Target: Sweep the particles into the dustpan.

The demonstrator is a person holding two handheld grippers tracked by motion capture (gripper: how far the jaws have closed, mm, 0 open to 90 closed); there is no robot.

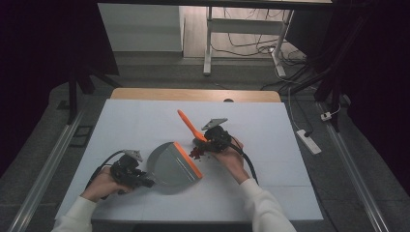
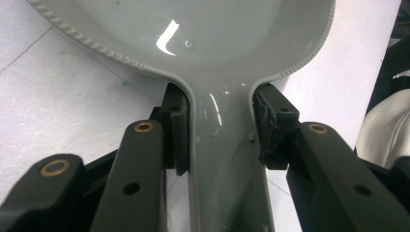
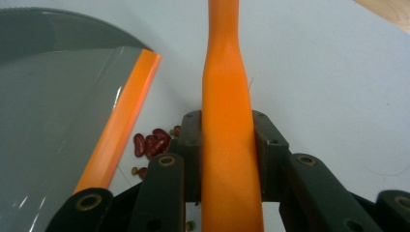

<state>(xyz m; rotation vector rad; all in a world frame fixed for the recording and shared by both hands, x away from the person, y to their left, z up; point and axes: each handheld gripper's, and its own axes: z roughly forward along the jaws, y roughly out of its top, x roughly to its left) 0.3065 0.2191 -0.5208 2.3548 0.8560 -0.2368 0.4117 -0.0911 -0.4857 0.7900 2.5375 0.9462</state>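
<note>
left tongs [image 1: 145, 182]: clamped on the grey dustpan [image 1: 171, 166] handle, lower centre
right tongs [image 1: 205, 144]: clamped on the orange brush [image 1: 189, 124]
red beans [image 1: 196, 152]: between brush and the pan's orange lip, just right of it

Grey dustpan [image 1: 170, 166] with an orange lip [image 3: 121, 121] and a ribbed rim. Plain orange brush handle [image 3: 227, 125]. Dark red beans [image 3: 151, 142], a few greenish ones among them. White tabletop [image 1: 145, 125]. Black grippers, brass-coloured rivets. White sleeves.

1 grey dustpan [image 1: 171, 166], 1 orange brush [image 1: 191, 126], 2 hand-held grippers, several red beans [image 3: 150, 142]
</note>
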